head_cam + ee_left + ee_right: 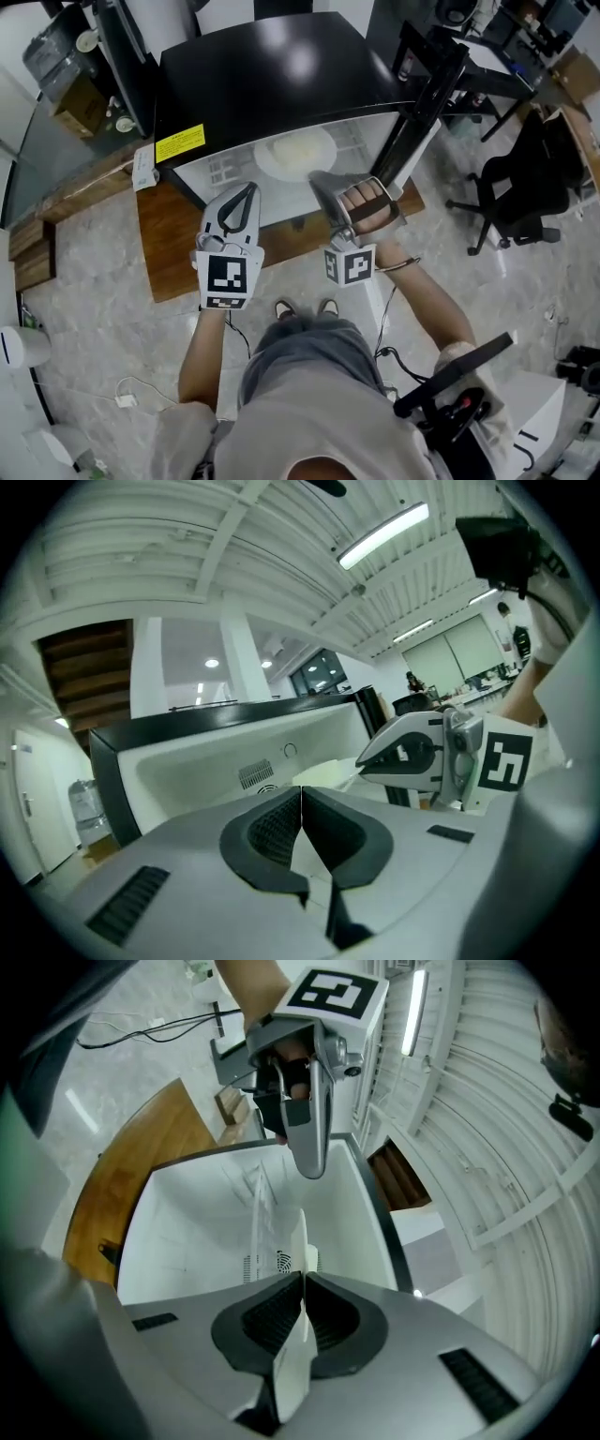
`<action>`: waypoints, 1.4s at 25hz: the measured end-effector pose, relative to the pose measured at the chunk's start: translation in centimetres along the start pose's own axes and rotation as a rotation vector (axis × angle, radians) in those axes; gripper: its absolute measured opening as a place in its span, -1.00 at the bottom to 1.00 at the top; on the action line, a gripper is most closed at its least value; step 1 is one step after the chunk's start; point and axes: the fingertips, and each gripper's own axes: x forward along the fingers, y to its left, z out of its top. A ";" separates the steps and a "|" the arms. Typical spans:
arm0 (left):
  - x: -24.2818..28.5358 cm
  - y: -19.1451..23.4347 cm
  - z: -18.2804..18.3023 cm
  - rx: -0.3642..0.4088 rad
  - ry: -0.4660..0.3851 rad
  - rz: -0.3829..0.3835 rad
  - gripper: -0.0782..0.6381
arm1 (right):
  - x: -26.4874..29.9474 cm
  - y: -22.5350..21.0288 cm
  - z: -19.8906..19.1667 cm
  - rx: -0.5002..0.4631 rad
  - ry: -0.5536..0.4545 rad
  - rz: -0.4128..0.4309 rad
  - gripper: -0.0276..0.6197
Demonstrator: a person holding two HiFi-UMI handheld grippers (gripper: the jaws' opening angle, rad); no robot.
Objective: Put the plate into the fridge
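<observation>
The floor point(84, 309) was pale, shiny stone, and on it lay a brown wooden board point(159, 253) with a small black fridge point(272, 66) on top. Its door point(427, 89) stood open on my right side. The inside was white and smooth, with a thin shelf point(257, 1213) across it. The plate point(295, 153) was round, white and thin, and it looked hard and slippery. It lay flat in the open mouth of the fridge, straight ahead of my right tool point(322, 186). That tool was pinching the plate's near rim, with its dark ribbed pads point(272, 1316) pressed on both sides of the thin edge. The rest of the plate reached away from me, deeper into the fridge. My left tool point(246, 190) was pressed together with nothing in it. It hung just beside the right one, in front of the fridge, and it was not touching the plate. The right tool was the nearer one, so I think the next move was its job: push the plate straight in, keep it flat, then let go. I could not tell if the plate was already resting on the shelf. If it was not, letting go too soon could make it tip and fall, and it looked like a thing that could break.
</observation>
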 end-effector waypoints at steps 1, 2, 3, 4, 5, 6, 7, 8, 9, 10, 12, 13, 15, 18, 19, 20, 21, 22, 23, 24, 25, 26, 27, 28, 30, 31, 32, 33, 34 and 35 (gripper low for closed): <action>0.6 0.1 -0.4 -0.017 0.001 0.028 -0.73 | 0.8 0.5 -0.2 -0.004 0.006 0.004 -0.84; 1.3 -0.1 -0.9 -0.040 0.005 0.041 -0.73 | 1.5 1.0 -0.4 -0.011 0.010 0.013 -0.84; 1.9 -0.5 -1.2 -0.065 0.011 0.042 -0.73 | 2.2 1.5 -0.5 -0.021 0.012 0.024 -0.84; 2.6 -0.9 -1.6 -0.089 0.017 0.036 -0.73 | 2.7 2.0 -0.5 -0.031 0.011 0.037 -0.84; 3.3 -1.4 -2.0 -0.106 0.025 0.030 -0.73 | 3.2 2.5 -0.5 -0.039 0.009 0.048 -0.84; 3.9 -1.8 -2.3 -0.119 0.033 0.025 -0.73 | 3.5 3.0 -0.4 -0.043 0.005 0.056 -0.84; 4.5 -2.2 -2.6 -0.131 0.039 0.020 -0.73 | 3.7 3.4 -0.3 -0.045 -0.001 0.061 -0.84; 5.0 -2.5 -2.8 -0.144 0.043 0.015 -0.73 | 3.9 3.7 -0.2 -0.044 -0.007 0.064 -0.84; 5.5 -2.9 -2.9 -0.154 0.045 0.009 -0.73 | 4.1 4.0 -0.1 -0.042 -0.011 0.067 -0.84; 5.9 -3.2 -3.0 -0.163 0.048 0.004 -0.73 | 4.3 4.2 -0.1 -0.040 -0.015 0.070 -0.84; 6.9 -3.6 -3.1 -0.173 0.053 -0.006 -0.73 | 4.9 4.2 -0.1 -0.041 -0.023 0.069 -0.84; 7.4 -3.7 -3.2 -0.175 0.056 -0.010 -0.73 | 5.2 4.2 -0.1 -0.042 -0.029 0.068 -0.84; 8.3 -3.7 -3.5 -0.177 0.062 -0.012 -0.73 | 5.9 4.3 -0.1 -0.042 -0.043 0.072 -0.84; 9.2 -3.9 -4.3 -0.160 0.064 -0.007 -0.73 | 6.6 5.2 -0.2 -0.050 -0.061 0.082 -0.84; 9.5 -4.0 -4.6 -0.156 0.066 -0.001 -0.73 | 6.8 5.5 -0.3 -0.049 -0.072 0.093 -0.84; 9.9 -3.9 -4.7 -0.159 0.068 0.005 -0.73 | 7.0 5.8 -0.4 -0.041 -0.086 0.114 -0.84; 10.4 -3.7 -4.7 -0.167 0.069 0.011 -0.73 | 7.2 6.0 -0.7 -0.025 -0.102 0.138 -0.84; 10.8 -3.4 -4.6 -0.175 0.071 0.017 -0.73 | 7.4 5.9 -0.9 -0.006 -0.118 0.160 -0.84; 11.2 -3.2 -4.5 -0.182 0.072 0.023 -0.73 | 7.4 5.7 -1.2 0.011 -0.130 0.176 -0.84; 11.5 -2.9 -4.5 -0.186 0.074 0.029 -0.73 | 7.4 5.5 -1.4 0.021 -0.137 0.190 -0.84; 11.7 -2.7 -4.5 -0.189 0.076 0.034 -0.73 | 7.2 5.4 -1.5 0.033 -0.141 0.203 -0.84; 11.9 -2.5 -4.6 -0.193 0.078 0.040 -0.73 | 7.0 5.2 -1.6 0.057 -0.142 0.214 -0.84; 12.0 -2.3 -4.7 -0.199 0.080 0.044 -0.73 | 6.8 4.9 -1.8 0.106 -0.136 0.220 -0.84; 12.1 -2.2 -4.7 -0.207 0.080 0.048 -0.73 | 6.5 4.4 -2.0 0.190 -0.119 0.223 -0.84; 12.0 -2.0 -4.6 -0.222 0.071 0.048 -0.73 | 6.1 3.1 -2.5 0.460 -0.063 0.241 -0.84; 12.0 -1.9 -4.4 -0.228 0.064 0.049 -0.73 | 6.1 2.6 -2.7 0.631 -0.035 0.264 -0.85; 12.0 -1.9 -4.3 -0.233 0.059 0.052 -0.73 | 6.3 2.2 -2.9 0.802 -0.012 0.294 -0.85; 12.1 -1.8 -4.2 -0.240 0.056 0.057 -0.73 | 6.6 2.1 -3.1 0.956 0.005 0.328 -0.85; 12.0 -1.8 -4.2 -0.249 0.055 0.065 -0.73 | 7.0 2.3 -3.2 1.080 0.019 0.360 -0.86; 12.0 -1.7 -4.2 -0.260 0.053 0.074 -0.73 | 7.5 2.5 -3.3 1.172 0.030 0.381 -0.85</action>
